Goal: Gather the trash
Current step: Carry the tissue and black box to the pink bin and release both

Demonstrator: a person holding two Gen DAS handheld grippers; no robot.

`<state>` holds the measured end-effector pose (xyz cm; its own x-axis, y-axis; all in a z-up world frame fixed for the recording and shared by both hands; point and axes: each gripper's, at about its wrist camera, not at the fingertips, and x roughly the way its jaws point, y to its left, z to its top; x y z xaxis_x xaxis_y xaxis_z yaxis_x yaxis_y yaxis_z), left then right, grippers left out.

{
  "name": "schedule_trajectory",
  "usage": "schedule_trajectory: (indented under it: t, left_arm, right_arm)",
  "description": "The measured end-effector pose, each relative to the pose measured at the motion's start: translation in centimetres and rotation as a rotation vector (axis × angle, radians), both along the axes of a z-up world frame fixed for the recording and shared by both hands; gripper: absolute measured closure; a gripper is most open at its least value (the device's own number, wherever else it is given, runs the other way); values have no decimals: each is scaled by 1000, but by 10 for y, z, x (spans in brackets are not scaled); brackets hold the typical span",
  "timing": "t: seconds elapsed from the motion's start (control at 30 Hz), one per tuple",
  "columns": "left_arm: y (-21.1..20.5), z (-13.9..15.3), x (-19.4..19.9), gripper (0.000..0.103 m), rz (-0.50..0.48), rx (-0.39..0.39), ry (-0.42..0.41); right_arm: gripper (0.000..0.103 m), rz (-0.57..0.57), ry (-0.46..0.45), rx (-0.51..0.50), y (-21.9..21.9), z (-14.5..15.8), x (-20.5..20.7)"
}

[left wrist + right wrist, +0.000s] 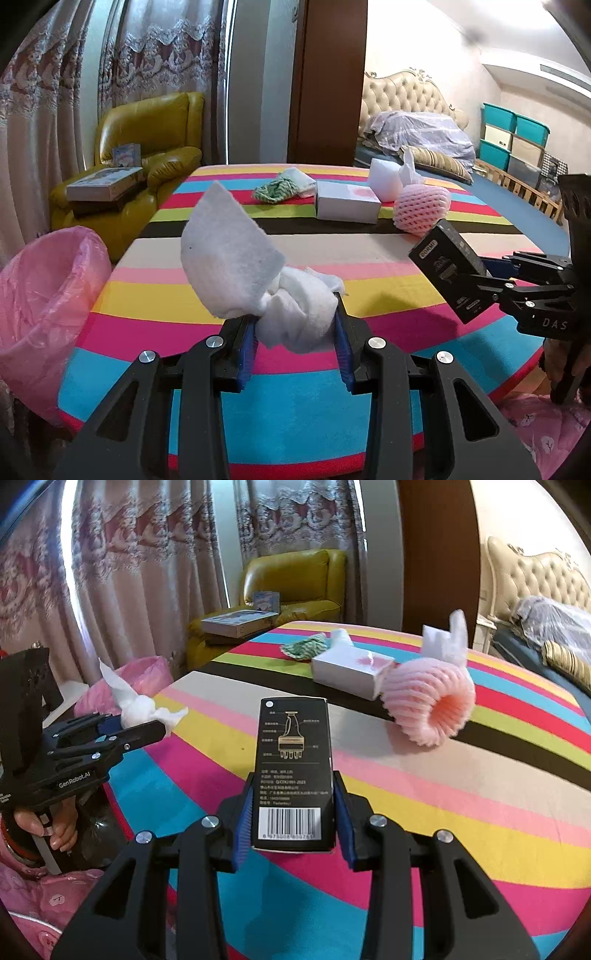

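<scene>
My left gripper [295, 314] is shut on a crumpled white tissue [236, 258], held above the striped table; it also shows in the right wrist view [147, 720] with the tissue [136, 701]. My right gripper [293, 794] is shut on a black box [293, 771] with a barcode, held above the table; the box also shows in the left wrist view [448, 269]. A bin lined with a pink bag [40, 306] stands left of the table. A pink foam fruit net [421, 210], a white box [347, 206], a green-striped wrapper [277, 188] and white foam [384, 181] lie on the far side.
The round table has a striped cloth [369, 254]. A yellow armchair [155, 147] with boxes on it stands behind the bin. Curtains hang at the left. A bed [417, 133] and stacked storage boxes [513, 140] stand at the right.
</scene>
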<state>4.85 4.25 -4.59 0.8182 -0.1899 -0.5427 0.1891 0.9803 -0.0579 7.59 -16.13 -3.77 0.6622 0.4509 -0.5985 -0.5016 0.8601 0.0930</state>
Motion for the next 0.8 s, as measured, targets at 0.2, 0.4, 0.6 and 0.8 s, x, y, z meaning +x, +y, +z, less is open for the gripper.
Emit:
schedule_trajectory:
  t: [0.2,0.4,0.6,0.8]
  left_arm:
    - [12,6,-10,69,38,-6,-43]
    - [29,17,-23,69,91,2,-100]
    - [59,30,-34,68,165,-2,-148]
    - [104,42,-44,68,274,16,-191]
  right_arm:
    - [65,41,-53,-25,28,11,2]
    - [65,115,-111,-50,68,27,4]
    - [65,176,-156,-80,106,36,7]
    - [65,263,-180,-68,152,47,16]
